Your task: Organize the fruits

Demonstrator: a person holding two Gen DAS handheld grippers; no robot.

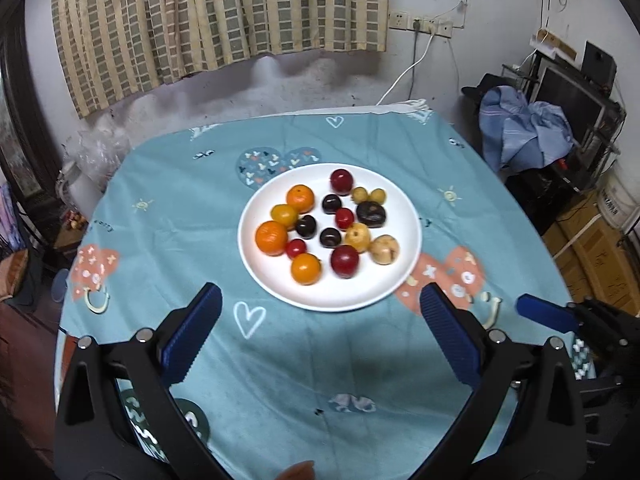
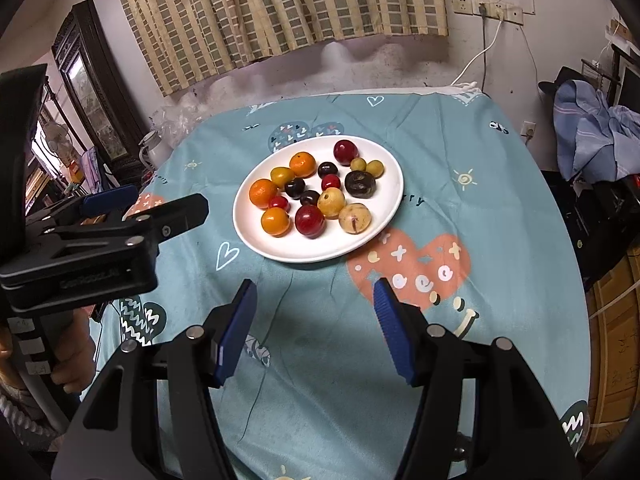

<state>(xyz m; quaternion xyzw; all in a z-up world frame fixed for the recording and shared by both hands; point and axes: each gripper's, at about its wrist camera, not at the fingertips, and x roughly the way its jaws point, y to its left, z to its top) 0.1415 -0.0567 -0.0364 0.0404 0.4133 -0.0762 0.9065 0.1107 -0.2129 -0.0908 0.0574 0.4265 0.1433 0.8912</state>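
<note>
A white plate [image 1: 344, 296] sits mid-table and holds several mixed fruits: orange tangerines [image 1: 271, 237], dark red plums [image 1: 344, 261], dark cherries [image 1: 306, 226], small red tomatoes [image 1: 296, 248] and yellow-brown fruits [image 1: 384, 249]. The plate also shows in the right wrist view [image 2: 288, 248]. My left gripper [image 1: 320, 300] is open and empty, just short of the plate's near rim. My right gripper [image 2: 316, 286] is open and empty, hovering over the cloth in front of the plate. The left gripper [image 2: 152, 200] also shows in the right wrist view, left of the plate.
A teal patterned tablecloth [image 1: 280, 360] covers the table. A checked curtain [image 1: 220, 12] hangs on the wall behind. A shelf with blue cloth [image 1: 524, 132] stands to the right, cardboard boxes [image 1: 592, 248] below it. A dark cabinet [image 2: 92, 80] stands at the left.
</note>
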